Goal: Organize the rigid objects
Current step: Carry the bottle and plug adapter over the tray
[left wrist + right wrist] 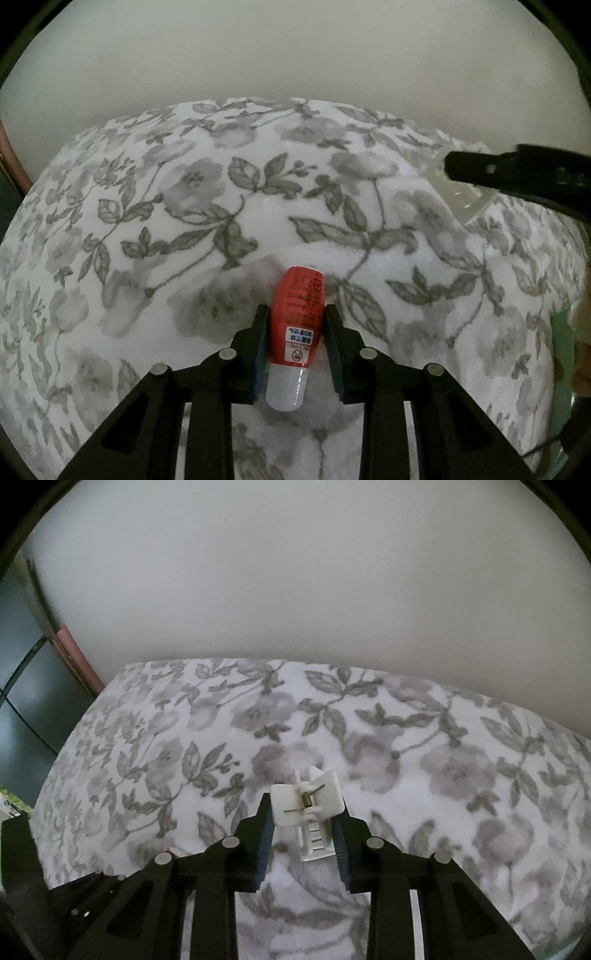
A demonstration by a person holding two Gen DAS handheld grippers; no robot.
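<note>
Left gripper (295, 325): both pads pressed against the sides of a red bottle (300, 314), clamped on it. Bottle sits lengthwise between the fingers, clear cap end toward the camera, red base sticking out past the fingertips, tilted slightly right, over the floral blanket (221, 192). Right gripper (303, 812): clamped on a white plastic clip (306, 806); pads squeeze the clip's two wing handles, spring visible in the middle, ribbed jaw end pointing back toward the camera between the fingers. Same blanket below. In the left view the right gripper's finger shows at the upper right with the clip, well apart from the bottle. Plain pale wall (295, 590) behind.
</note>
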